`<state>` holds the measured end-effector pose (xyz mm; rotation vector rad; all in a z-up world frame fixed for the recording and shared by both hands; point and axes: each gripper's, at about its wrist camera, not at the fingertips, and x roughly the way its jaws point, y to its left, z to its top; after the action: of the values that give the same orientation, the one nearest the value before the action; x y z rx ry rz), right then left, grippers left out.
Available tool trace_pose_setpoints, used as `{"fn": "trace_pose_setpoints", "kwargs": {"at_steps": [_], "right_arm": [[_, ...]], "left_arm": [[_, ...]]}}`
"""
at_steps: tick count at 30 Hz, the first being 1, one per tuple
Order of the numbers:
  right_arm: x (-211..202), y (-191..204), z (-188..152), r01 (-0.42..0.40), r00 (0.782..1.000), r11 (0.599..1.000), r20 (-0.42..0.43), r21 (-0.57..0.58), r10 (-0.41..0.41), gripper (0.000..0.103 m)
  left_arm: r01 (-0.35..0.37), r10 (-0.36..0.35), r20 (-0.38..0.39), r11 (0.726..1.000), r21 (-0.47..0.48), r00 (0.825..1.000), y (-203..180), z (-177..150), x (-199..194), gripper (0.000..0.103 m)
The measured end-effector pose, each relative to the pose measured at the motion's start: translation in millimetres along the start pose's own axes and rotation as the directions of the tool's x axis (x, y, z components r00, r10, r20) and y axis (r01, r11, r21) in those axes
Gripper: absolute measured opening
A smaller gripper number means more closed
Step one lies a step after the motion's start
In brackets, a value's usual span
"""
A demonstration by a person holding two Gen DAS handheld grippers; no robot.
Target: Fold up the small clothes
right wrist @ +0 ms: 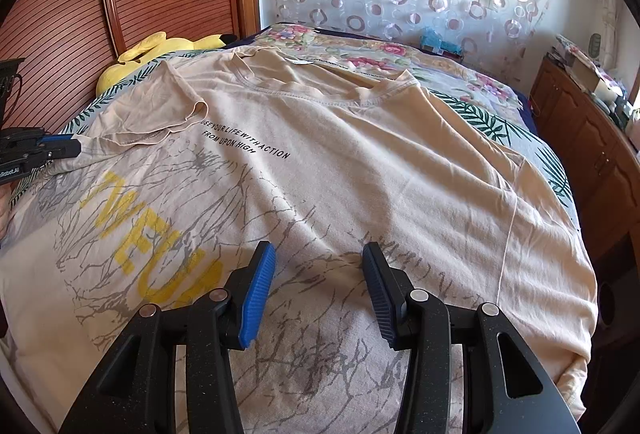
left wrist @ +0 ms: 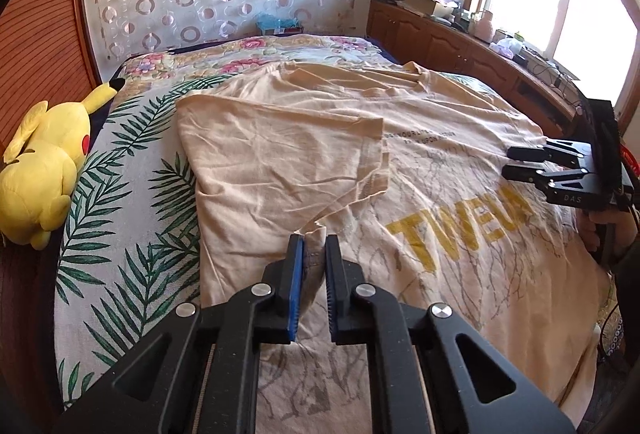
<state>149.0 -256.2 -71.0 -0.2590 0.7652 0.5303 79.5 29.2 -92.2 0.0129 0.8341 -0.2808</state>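
Shirt (right wrist: 360, 161) — a beige T-shirt with yellow block lettering, a grey branching print and two lines of small black text — lies spread print-up on the bed (left wrist: 120, 234), covering most of the leaf-and-flower bedspread. One side panel with its sleeve (left wrist: 280, 153) is already turned in over the body, its hemmed edge lying just beside the black text. Left gripper (left wrist: 314, 254): jaws nearly together, pinching a bunched bit of the shirt's fabric between the blue pads (left wrist: 295, 282); the pinched cloth rises in a small peak off the shirt surface. Right gripper (right wrist: 318, 294): jaws spread wide, nothing between them, positioned low over the grey-printed lower part of the shirt; whether the pads touch the cloth, cannot tell. In the left wrist view the right gripper (left wrist: 524, 161) appears at the shirt's far edge beside the yellow lettering. Neckline (right wrist: 304, 89) lies toward the far end of the bed, with a white label visible inside it. Yellow plush toy (left wrist: 40, 161) rests at the bed edge against the wooden headboard (right wrist: 80, 13), well apart from both grippers. Wooden cabinet (left wrist: 440, 37) runs under the window — cluttered top.
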Motion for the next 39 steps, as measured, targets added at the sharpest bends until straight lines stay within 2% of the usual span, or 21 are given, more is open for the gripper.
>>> {"fn": "trace_pose_setpoints", "kwargs": {"at_steps": [8,14,20,22,28,31,33,34,35,39], "right_arm": [[0.3,0.0,-0.3,0.0,1.0,1.0,0.0,0.0,0.0,0.048],[0.4,0.3,-0.2,0.0,1.0,1.0,0.001,0.0,0.0,0.048],[0.7,0.3,-0.6,0.001,1.0,1.0,0.001,0.0,-0.001,0.049],[0.7,0.5,-0.4,0.001,1.0,1.0,0.001,0.0,-0.001,0.049],[0.7,0.6,-0.5,0.001,1.0,1.0,0.001,-0.001,-0.001,0.049],[0.7,0.6,-0.6,0.001,1.0,1.0,0.001,-0.001,-0.001,0.049],[0.7,0.7,-0.7,0.001,1.0,1.0,0.002,-0.001,-0.001,0.049],[0.8,0.6,-0.9,0.002,1.0,1.0,0.002,-0.001,-0.002,0.049],[0.8,0.6,-0.8,0.001,1.0,1.0,0.002,-0.001,-0.001,0.049],[1.0,0.8,-0.8,0.002,1.0,1.0,0.002,-0.001,-0.002,0.049]], "left_arm": [[0.009,-0.008,-0.022,0.998,0.059,1.0,-19.7,-14.9,-4.6,0.013],[0.029,-0.029,-0.01,0.999,0.03,1.0,-21.5,-19.4,-11.1,0.018],[0.037,-0.037,0.039,0.999,0.017,0.999,-25.4,-16.6,-25.9,0.024],[0.02,-0.021,0.064,1.0,0.015,0.998,-26.7,-14.0,-32.2,0.03],[-0.024,0.022,0.129,1.0,0.015,0.991,-28.6,-3.5,-46.8,0.031],[-0.031,0.028,0.152,0.999,0.017,0.988,-28.5,0.1,-50.4,0.042],[-0.028,0.025,0.158,0.999,0.017,0.987,-28.4,1.7,-51.3,0.061],[-0.025,0.023,0.169,1.0,0.013,0.985,-28.0,2.4,-52.4,0.076],[-0.022,0.02,0.176,1.0,0.01,0.984,-28.0,2.7,-53.3,0.083],[-0.047,0.047,0.188,0.999,-0.005,0.981,-27.9,5.6,-53.5,0.084]]}}
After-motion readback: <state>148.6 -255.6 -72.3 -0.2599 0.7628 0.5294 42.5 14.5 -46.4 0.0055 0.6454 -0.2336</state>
